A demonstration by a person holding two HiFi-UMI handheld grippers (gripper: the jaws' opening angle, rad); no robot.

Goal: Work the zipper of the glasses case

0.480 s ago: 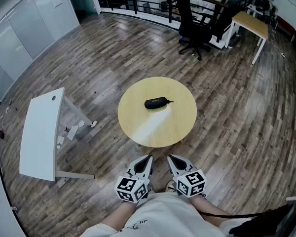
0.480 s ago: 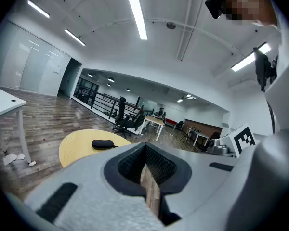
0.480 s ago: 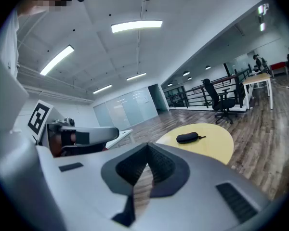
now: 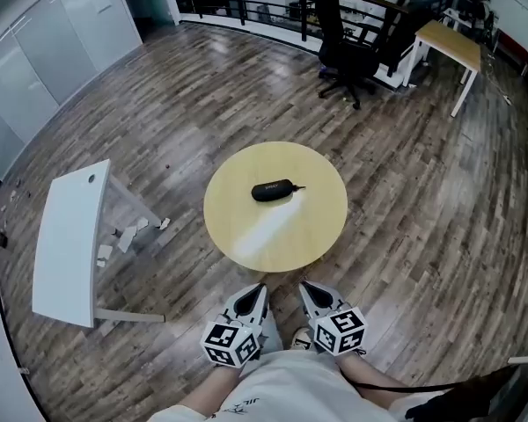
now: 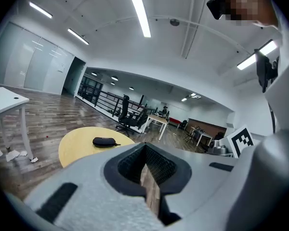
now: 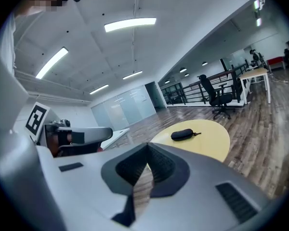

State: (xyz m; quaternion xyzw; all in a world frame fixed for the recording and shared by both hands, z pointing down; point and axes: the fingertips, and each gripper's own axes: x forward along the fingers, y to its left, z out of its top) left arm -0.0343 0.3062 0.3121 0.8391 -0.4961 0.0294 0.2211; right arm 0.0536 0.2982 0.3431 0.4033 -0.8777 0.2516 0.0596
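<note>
Down at the bottom of the head view, both tools sit tucked in close to the person's body. The left gripper [image 4: 259, 288] has its jaws pressed together with nothing between them, only a sliver of floor showing through the seam. The right gripper [image 4: 305, 285] is the same: closed up and empty.

Straight ahead at 12 o'clock stands the round yellow surface [image 4: 282, 236], well apart from both tools. Near its middle lies the glasses case [image 4: 272, 190] — dark, oblong, lying flat with its long side across. A thin zipper pull [image 4: 297, 186] sticks out of its 3 o'clock end.

My read is that this is a light, semi-stiff shell, likely to skate on that smooth top if tugged one-handed. So one gripper should pin the body across its narrow width while the other pinches that small tab. It's a fiddly target, and both jaws must open first.

Off at 9 o'clock there's a white desk [image 4: 66, 244]. Farther out at 1 o'clock, there's a black office chair [image 4: 341, 47].
</note>
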